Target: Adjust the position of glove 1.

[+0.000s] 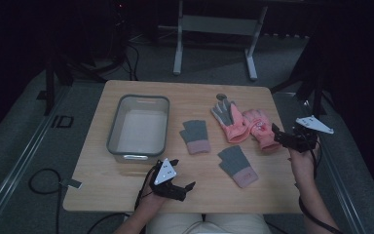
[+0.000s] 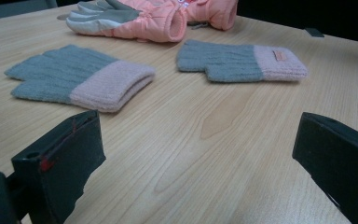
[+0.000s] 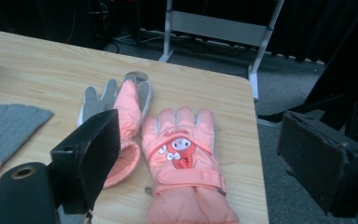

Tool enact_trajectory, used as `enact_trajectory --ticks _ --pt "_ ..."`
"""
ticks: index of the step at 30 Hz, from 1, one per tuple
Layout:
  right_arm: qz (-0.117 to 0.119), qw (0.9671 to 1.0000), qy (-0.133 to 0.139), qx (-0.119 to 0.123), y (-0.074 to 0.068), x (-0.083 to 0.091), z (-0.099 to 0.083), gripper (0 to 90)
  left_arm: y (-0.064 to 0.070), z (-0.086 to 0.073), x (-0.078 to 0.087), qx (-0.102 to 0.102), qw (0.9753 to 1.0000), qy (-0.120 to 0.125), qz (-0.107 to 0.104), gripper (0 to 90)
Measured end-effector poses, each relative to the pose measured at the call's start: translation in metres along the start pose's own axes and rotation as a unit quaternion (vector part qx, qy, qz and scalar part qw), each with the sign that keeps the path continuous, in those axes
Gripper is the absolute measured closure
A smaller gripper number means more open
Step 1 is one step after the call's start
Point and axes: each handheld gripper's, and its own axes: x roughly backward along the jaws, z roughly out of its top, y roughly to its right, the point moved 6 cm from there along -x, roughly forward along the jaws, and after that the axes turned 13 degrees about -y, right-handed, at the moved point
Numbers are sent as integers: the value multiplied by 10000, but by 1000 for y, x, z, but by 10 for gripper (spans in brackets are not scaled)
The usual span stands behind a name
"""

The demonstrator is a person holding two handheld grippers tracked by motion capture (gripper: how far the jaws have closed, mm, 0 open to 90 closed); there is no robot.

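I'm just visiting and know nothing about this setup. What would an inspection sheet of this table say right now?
Surface: wooden table, bare light wood.
Job's things: two pink padded gloves, one palm-up, one with a cartoon face, lying side by side and touching; two grey knit mittens with pink cuffs, far one and near one, apart.
Clutter: grey tub, nothing seen inside; small round thing by the far edge, too small to tell.
Grippers: left gripper open, above the near edge; right gripper open, by the cartoon glove's cuff; both hold nothing.
Cables: black cables on the floor at left.
Surroundings: grey carpet, white stand legs, dark background.
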Motion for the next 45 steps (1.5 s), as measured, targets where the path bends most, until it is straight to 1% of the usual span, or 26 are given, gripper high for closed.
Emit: enact_trajectory --ticks 2,4,6,7,8,9,10,11,13,14,16,17,21,24,25,27,30,32,33,35,36,37,38,42,45 --pt "20 10000 -27 -3 -1 -1 2 138 0 0 0 0 10000 0 0 12" --pt "222 9997 -68 -2 -7 -3 7 143 -1 0 0 20 10000 6 11 12" --pt "468 9987 -183 -48 -12 -5 9 143 -1 0 0 27 10000 3 22 12" --pt "468 9987 -183 -48 -12 -5 9 143 -1 0 0 27 10000 3 22 12" --pt "558 9982 -219 -34 -14 -7 11 144 0 0 0 12 10000 -2 28 12" --pt "588 9980 -231 82 -20 -9 13 143 0 0 0 20 10000 1 29 12" --pt "569 9980 -225 140 -23 -9 14 141 0 0 0 18 10000 3 31 12" --pt "576 9979 -221 184 -27 -10 15 135 0 0 0 16 10000 3 27 12" --pt "692 9970 -240 239 -34 -11 19 132 0 0 0 15 10000 -5 27 12" --pt "749 9965 -246 282 -38 -11 20 135 0 0 0 16 10000 -3 25 12" --pt "929 9943 -267 444 -47 -13 23 136 0 0 0 21 10000 19 26 12" --pt "981 9935 -263 505 -51 -14 24 136 0 0 1 14 10000 23 25 12" --pt "1202 9901 -300 666 -66 -18 26 129 0 0 1 17 10000 27 18 12" --pt "1333 9886 -258 658 -77 -21 29 127 0 0 1 20 10000 28 17 12" --pt "1335 9886 -230 663 -80 -22 31 128 0 0 1 17 10000 29 15 12" --pt "1491 9864 -201 659 -87 -24 33 127 0 0 1 10 10000 36 14 12" --pt "1594 9847 -194 684 -96 -27 36 119 0 0 1 6 10000 35 18 12" --pt "1620 9844 -190 666 -98 -28 37 118 0 0 1 -1 10000 42 17 12" --pt "1647 9839 -159 676 -105 -31 39 115 0 0 1 -3 10000 42 16 12" --pt "1713 9826 -151 701 -111 -33 39 110 0 0 1 -1 10000 40 11 12" --pt "1689 9827 -152 743 -114 -35 39 110 0 0 1 4 10000 42 7 12" --pt "1707 9820 -167 790 -117 -36 39 110 0 0 1 8 10000 46 4 12" --pt "1768 9805 -202 833 -121 -37 38 119 0 0 1 14 10000 52 2 12" --pt "1909 9756 -292 1041 -135 -44 35 186 0 0 1 10 10000 41 2 12" --pt "2041 9707 -383 1208 -148 -50 32 232 0 0 1 1 10000 39 14 12"
